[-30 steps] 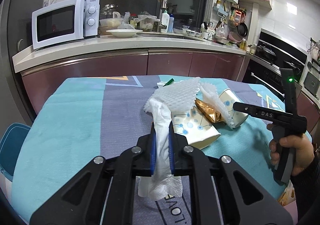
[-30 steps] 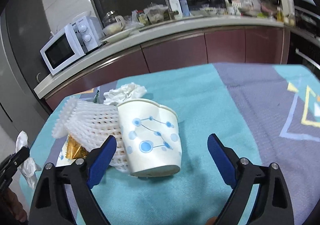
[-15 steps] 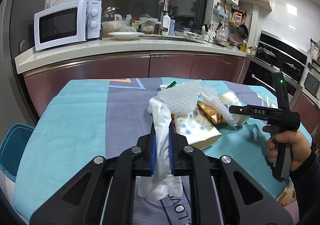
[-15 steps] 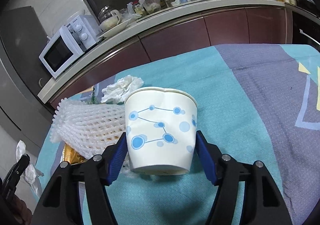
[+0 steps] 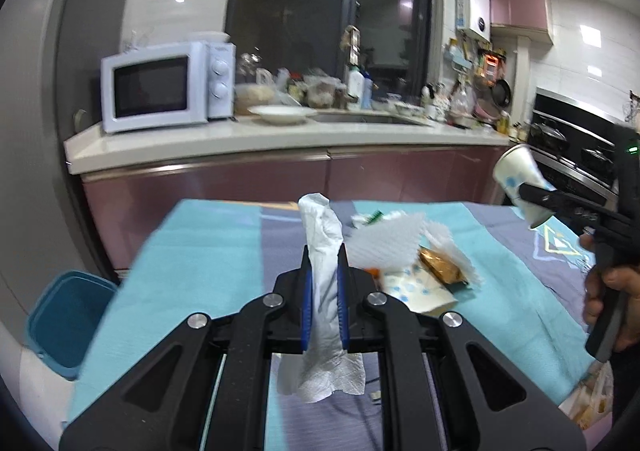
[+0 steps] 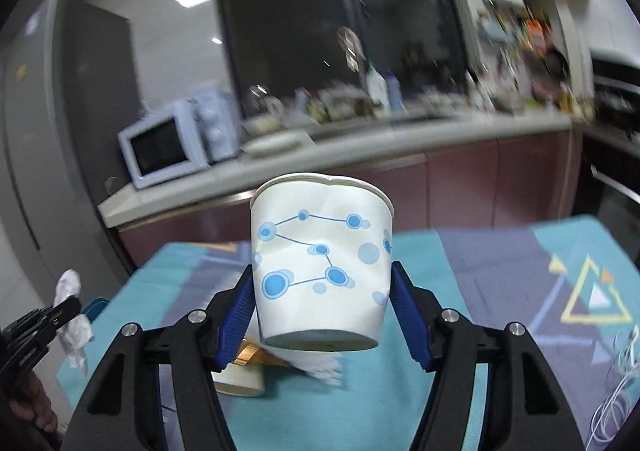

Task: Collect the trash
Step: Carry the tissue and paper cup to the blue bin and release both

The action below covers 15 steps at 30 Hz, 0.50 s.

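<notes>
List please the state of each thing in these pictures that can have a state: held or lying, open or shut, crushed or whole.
left gripper: shut on the tissue.
tissue: held, crumpled, above the table.
right gripper: shut on the paper cup.
paper cup: held upright, in the air, wall dented.
foam net: lying on the table.
gold wrapper: lying, crumpled.
second paper cup: lying, flattened.
blue bin: open.
microwave: door shut.

From my right wrist view the kitchen counter [image 6: 360, 155] clutter smears into blur, so I can't name any bottle there. The paper cup [image 6: 322, 267] hides most of the trash pile on the desk [image 6: 500, 263]; only a gold wrapper [image 6: 246, 351] corner peeks out below it. On my left wrist view the blue bin [image 5: 66, 321] is partly covered by the desk edge, and the right hand-held gripper [image 5: 538, 197] runs off the frame
</notes>
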Tool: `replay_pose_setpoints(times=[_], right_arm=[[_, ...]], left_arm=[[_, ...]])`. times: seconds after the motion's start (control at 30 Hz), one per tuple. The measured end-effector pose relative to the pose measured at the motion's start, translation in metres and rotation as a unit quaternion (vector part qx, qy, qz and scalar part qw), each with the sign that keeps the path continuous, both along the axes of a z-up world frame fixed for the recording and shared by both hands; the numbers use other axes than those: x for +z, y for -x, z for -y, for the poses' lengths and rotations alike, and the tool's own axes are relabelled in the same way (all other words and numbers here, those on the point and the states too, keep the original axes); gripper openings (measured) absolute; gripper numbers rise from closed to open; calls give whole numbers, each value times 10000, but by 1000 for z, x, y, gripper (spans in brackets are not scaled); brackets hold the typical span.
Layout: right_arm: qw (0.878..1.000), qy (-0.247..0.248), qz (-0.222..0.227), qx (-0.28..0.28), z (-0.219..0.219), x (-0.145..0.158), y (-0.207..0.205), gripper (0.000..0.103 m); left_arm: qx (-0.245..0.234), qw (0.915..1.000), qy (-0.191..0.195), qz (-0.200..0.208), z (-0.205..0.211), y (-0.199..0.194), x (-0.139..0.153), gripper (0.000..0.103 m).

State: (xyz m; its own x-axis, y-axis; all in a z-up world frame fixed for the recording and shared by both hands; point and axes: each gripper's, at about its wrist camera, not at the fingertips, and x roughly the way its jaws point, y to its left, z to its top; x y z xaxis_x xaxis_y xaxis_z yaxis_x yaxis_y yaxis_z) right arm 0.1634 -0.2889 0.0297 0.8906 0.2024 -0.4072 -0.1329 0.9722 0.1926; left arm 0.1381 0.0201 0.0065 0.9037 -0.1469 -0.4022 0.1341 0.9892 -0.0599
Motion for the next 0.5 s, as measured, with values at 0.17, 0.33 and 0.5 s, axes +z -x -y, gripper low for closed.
replay_pose_setpoints(times=[0.17,0.33,0.5], right_arm=[[9967,179,537,578,-46,25,21,63],[9870,103,744,1421,-103,36,26,63],[9741,8,794,2119,-157,43,25,63]], left_arm=[[530,9983,-133,216,-34,22,13,10],[1243,9912,-278,370,-79,49,24,10],[1935,9788,-415,532,-126,82,36,10]])
